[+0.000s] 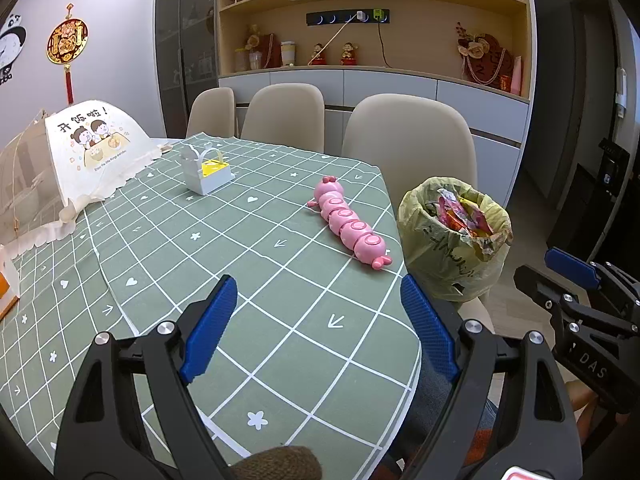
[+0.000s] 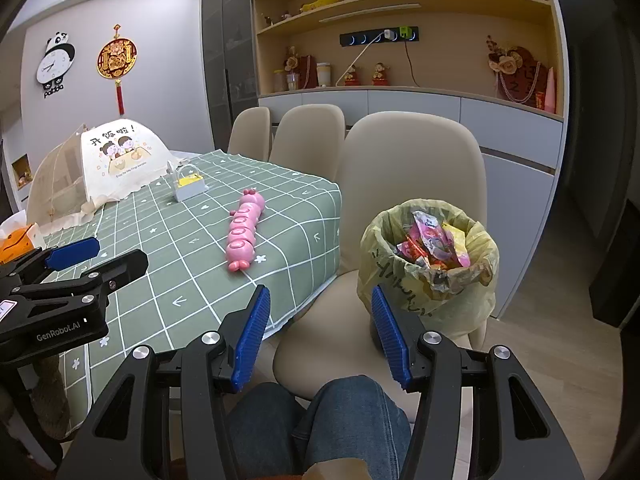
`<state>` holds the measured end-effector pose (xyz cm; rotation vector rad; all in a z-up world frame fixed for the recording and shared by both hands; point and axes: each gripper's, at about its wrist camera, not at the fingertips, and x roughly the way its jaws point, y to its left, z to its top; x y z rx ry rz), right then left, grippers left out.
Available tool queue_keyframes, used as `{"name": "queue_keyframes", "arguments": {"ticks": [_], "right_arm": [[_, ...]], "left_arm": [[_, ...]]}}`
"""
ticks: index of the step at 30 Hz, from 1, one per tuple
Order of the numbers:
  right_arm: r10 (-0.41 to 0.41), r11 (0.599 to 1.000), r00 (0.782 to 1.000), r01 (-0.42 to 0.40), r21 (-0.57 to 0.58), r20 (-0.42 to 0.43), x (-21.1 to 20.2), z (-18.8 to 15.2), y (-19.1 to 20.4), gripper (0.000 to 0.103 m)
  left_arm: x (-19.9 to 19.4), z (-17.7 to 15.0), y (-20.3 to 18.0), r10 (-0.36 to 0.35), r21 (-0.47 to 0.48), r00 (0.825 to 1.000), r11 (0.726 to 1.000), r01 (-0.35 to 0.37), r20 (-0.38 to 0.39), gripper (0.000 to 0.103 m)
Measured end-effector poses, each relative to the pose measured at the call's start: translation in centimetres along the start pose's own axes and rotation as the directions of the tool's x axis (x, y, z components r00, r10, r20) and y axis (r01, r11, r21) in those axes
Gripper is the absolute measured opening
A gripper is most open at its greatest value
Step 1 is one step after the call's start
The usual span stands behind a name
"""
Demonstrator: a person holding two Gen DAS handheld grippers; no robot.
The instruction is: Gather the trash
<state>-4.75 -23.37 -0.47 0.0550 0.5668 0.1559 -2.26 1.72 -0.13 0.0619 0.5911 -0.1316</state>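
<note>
A small bin lined with a yellow-green bag [image 1: 454,240] stands on a beige chair seat [image 2: 320,344] beside the table's right edge; it is full of colourful wrappers [image 2: 434,246]. The bin also shows in the right wrist view [image 2: 428,264]. My left gripper [image 1: 320,324] is open and empty above the green checked tablecloth [image 1: 180,264]. My right gripper [image 2: 320,336] is open and empty above the chair seat, just in front of and left of the bin. I see no loose trash on the table.
A pink caterpillar toy [image 1: 352,228] lies near the table's right edge. A small grey and yellow box [image 1: 208,176] and a mesh food cover [image 1: 80,152] stand farther back. Three beige chairs [image 1: 408,140] line the far side. My knees [image 2: 320,420] are below.
</note>
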Motion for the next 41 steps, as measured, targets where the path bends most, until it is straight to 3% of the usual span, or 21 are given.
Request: {"name": "queue_keyframes", "arguments": {"ticks": [22,36,39,41], "right_arm": [[-0.006,1.000,1.000,0.006,0.009,0.008,-0.1,-0.1,-0.1,0.050],[-0.004,1.000,1.000,0.004,-0.024,0.002,0.3,0.7,0.5,0.050],[0.073,0.989,0.997,-0.073,-0.127,-0.002,2.0,3.4,2.9,0.052],[0.165,0.965,0.986,-0.167,-0.203,-0.030,3.5,5.0,5.6,0.055]], "left_arm": [[-0.1,-0.2,0.0,-0.013,0.017,1.000,1.000,0.013,0.002,0.080],[1.0,0.3,1.1,-0.052,-0.007,0.996,0.999,0.052,-0.067,0.080],[1.6,1.8,5.6,0.007,-0.102,0.995,0.995,-0.018,-0.102,0.080],[1.9,2.5,11.9,0.154,-0.218,0.981,0.960,-0.178,-0.122,0.080]]}}
